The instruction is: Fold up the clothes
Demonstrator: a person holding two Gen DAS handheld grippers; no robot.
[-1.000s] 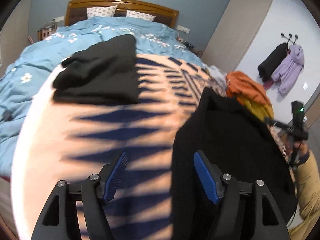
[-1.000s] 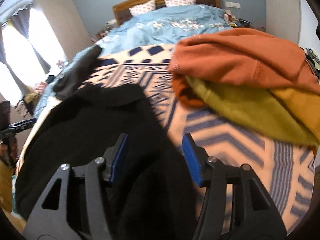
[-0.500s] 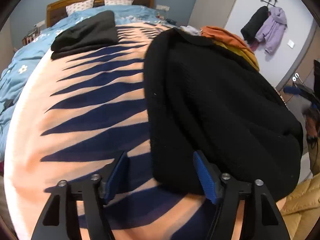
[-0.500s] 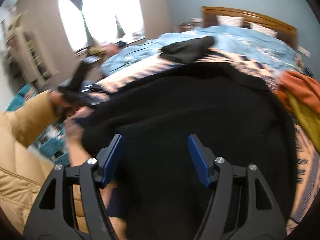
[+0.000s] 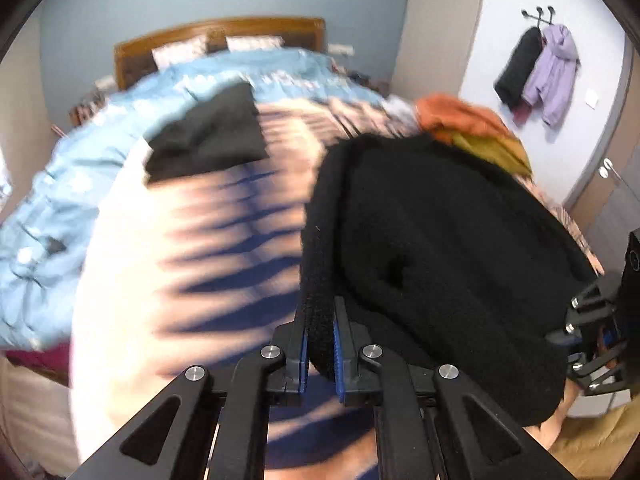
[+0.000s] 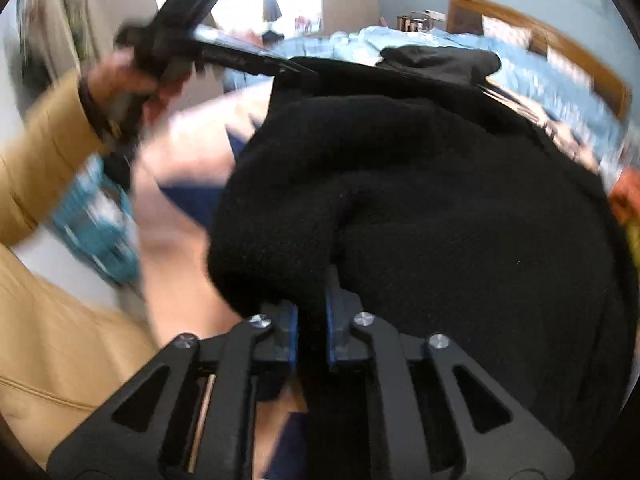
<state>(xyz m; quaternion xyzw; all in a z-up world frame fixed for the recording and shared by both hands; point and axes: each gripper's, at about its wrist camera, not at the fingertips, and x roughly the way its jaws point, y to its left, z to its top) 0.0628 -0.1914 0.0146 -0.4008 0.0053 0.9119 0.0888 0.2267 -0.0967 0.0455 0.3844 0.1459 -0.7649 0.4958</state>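
A black fleece garment (image 5: 440,240) lies on the striped pink and navy blanket (image 5: 208,264) at the near end of the bed. My left gripper (image 5: 320,344) is shut on its thick near-left edge, which stands up between the blue pads. In the right wrist view the same black garment (image 6: 440,200) fills the frame, and my right gripper (image 6: 312,320) is shut on a bunched fold of its near edge. The left gripper (image 6: 288,67) also shows there at the upper left, held by a hand in a tan sleeve (image 6: 44,152), pinching the garment's far corner.
A folded black garment (image 5: 208,136) lies farther up the bed, by the blue duvet (image 5: 60,200). An orange and olive heap of clothes (image 5: 476,132) sits at the bed's right side. Jackets hang on wall hooks (image 5: 540,72). A wooden headboard (image 5: 216,36) closes the far end.
Both grippers went from open to shut on the black garment's edge. The left one rose slightly with the cloth. The right one swung left across the garment to its near edge.
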